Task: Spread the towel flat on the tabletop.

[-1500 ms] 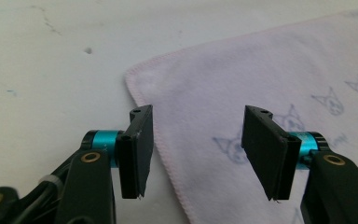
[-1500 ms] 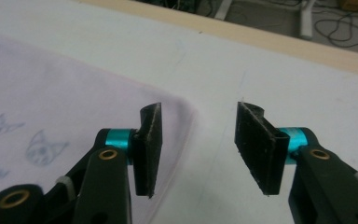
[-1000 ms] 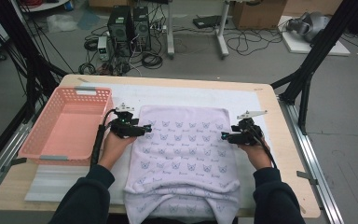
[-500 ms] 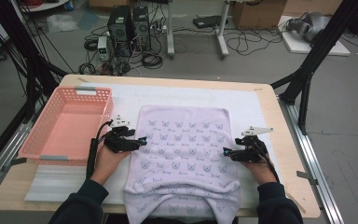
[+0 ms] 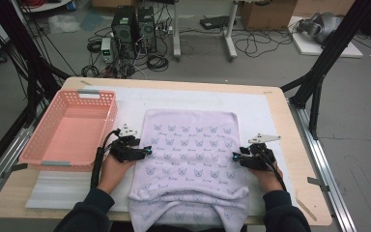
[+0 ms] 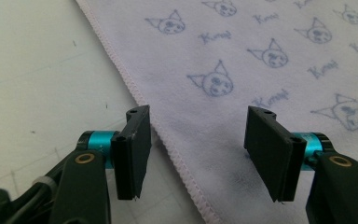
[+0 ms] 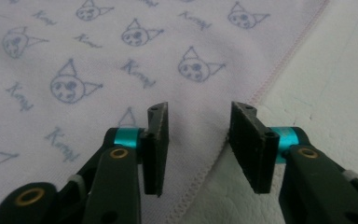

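Straddling the towel's two side hems, both grippers sit low on the white mat, with the lilac cloth spread flat mid-table and its near end drooping over the table edge. Left gripper has its jaws closing in, still apart, the stitched edge running between them; right gripper is narrowing too, pads clear of the hem, pink basket sitting off to the left

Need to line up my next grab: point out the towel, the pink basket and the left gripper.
towel [image 5: 193, 145], high view, middle of the printed cloth.
pink basket [image 5: 107, 104], high view, right rim.
left gripper [image 6: 196, 149], left gripper view, midway between its fingers, over the towel's stitched edge.
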Demonstrator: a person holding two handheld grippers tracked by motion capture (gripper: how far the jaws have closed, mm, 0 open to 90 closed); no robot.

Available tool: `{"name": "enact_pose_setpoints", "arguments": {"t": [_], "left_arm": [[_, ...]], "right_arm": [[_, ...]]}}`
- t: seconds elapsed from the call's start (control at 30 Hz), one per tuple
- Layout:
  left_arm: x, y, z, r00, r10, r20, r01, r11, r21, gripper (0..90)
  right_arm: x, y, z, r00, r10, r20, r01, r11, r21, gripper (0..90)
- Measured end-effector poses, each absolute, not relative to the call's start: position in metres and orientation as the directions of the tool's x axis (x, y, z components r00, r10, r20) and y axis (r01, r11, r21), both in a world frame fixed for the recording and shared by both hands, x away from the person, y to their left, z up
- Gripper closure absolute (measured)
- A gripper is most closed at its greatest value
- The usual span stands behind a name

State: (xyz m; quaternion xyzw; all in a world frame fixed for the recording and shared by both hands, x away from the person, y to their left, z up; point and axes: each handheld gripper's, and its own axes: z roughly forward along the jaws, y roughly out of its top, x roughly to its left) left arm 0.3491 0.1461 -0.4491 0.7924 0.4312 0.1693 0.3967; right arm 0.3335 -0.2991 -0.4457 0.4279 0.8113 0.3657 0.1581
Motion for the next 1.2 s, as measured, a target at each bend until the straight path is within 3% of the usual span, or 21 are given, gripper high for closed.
{"name": "enact_pose_setpoints", "arguments": {"t": [0.1,0.13,0.17,0.33,0.4,0.73,0.93,0.97,1.0,1.07,1.2], "left_arm": [[0.348,0.145,-0.448,0.586,0.809,-0.05,0.533,-0.339,0.775,58.8],[0.348,0.144,-0.448,0.605,0.794,-0.058,0.527,-0.345,0.777,73.8],[0.347,0.142,-0.448,0.611,0.79,-0.041,0.518,-0.36,0.776,83.2],[0.354,0.148,-0.448,0.564,0.821,-0.088,0.551,-0.294,0.781,86.6],[0.362,0.153,-0.449,0.527,0.838,-0.141,0.581,-0.234,0.779,86.6],[0.398,0.151,-0.448,0.441,0.881,-0.173,0.592,-0.141,0.794,86.7],[0.417,0.15,-0.447,0.394,0.895,-0.21,0.573,-0.061,0.817,85.8],[0.416,0.149,-0.447,0.404,0.892,-0.201,0.57,-0.073,0.818,81.8],[0.414,0.148,-0.446,0.415,0.887,-0.203,0.578,-0.085,0.812,71.5],[0.407,0.149,-0.444,0.448,0.875,-0.186,0.578,-0.124,0.807,56.5],[0.388,0.157,-0.435,0.479,0.859,-0.183,0.554,-0.134,0.822,45.7]], "right_arm": [[0.333,-0.297,-0.445,-0.593,0.803,0.057,0.58,0.377,0.722,75.3],[0.333,-0.296,-0.444,-0.603,0.795,0.068,0.582,0.38,0.719,83.0],[0.333,-0.295,-0.444,-0.613,0.787,0.069,0.58,0.389,0.715,84.3],[0.336,-0.294,-0.443,-0.623,0.782,0.024,0.552,0.418,0.722,86.4],[0.341,-0.297,-0.445,-0.608,0.794,0.015,0.546,0.404,0.734,86.4],[0.372,-0.299,-0.447,-0.545,0.839,0.006,0.54,0.345,0.768,86.5],[0.396,-0.291,-0.443,-0.5,0.863,-0.07,0.51,0.358,0.782,86.5],[0.398,-0.291,-0.443,-0.492,0.868,-0.062,0.516,0.348,0.783,86.2],[0.399,-0.292,-0.442,-0.483,0.874,-0.051,0.52,0.333,0.787,84.6],[0.397,-0.292,-0.441,-0.483,0.875,-0.043,0.519,0.325,0.791,75.8],[0.38,-0.299,-0.436,-0.483,0.875,-0.029,0.494,0.3,0.816,63.7]]}}
